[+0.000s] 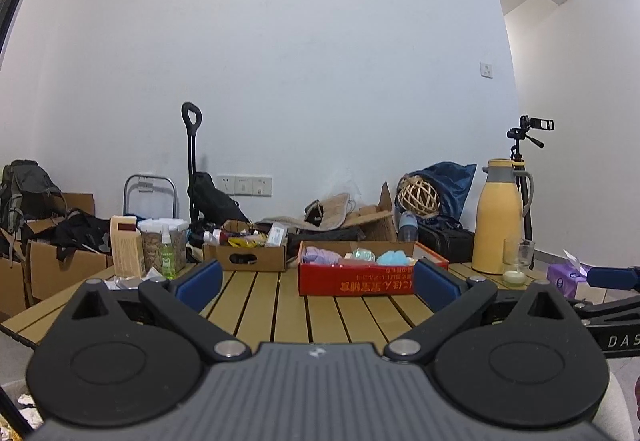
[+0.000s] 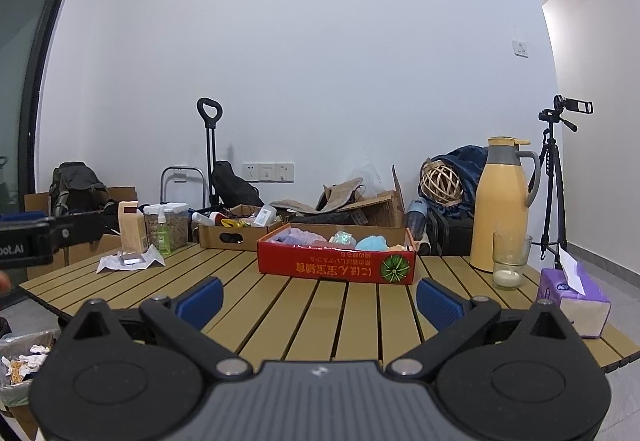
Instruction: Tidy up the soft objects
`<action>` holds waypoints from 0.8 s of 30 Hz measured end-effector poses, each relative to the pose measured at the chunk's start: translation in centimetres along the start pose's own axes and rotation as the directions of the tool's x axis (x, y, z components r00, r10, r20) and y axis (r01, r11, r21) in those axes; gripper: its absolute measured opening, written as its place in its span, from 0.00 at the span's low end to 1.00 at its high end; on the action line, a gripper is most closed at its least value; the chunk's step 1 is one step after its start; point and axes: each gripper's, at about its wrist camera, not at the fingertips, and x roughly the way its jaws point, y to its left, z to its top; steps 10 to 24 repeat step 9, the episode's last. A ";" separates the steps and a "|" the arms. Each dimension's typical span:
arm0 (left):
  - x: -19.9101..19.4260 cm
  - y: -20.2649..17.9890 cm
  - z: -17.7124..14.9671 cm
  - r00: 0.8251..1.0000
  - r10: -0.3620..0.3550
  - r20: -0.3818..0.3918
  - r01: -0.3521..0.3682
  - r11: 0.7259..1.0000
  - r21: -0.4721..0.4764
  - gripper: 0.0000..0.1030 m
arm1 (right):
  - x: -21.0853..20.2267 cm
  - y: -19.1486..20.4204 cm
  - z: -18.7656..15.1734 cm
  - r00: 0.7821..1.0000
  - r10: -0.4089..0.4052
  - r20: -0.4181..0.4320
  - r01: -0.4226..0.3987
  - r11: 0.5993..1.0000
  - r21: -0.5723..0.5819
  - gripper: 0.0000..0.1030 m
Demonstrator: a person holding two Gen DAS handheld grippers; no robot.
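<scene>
Two grippers, left gripper [image 1: 318, 281] and right gripper [image 2: 320, 299], fingers spread (empty), one red box [image 2: 336, 265].

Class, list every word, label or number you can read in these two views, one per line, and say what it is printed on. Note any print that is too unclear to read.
"DAS", cut off by the frame edge: on the right gripper body, left wrist view.
"oot.AI", start cut off: on the left gripper body, right wrist view.
Yellow characters, upside down, unreadable: on the red box.
Bottle label, too small: green spray bottle.
Tissue pack logo: blurred.
</scene>
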 end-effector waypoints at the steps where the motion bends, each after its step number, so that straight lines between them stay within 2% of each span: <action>1: -0.1 0.0 0.0 1.000 0.001 0.006 -0.001 1.000 0.002 1.00 | -0.1 0.0 0.0 1.000 0.001 0.002 -0.001 1.000 0.000 1.00; 24: -0.2 0.0 0.0 1.000 0.003 0.023 -0.002 1.000 -0.013 1.00 | -0.1 0.1 0.1 1.000 -0.003 0.007 0.003 1.000 -0.001 1.00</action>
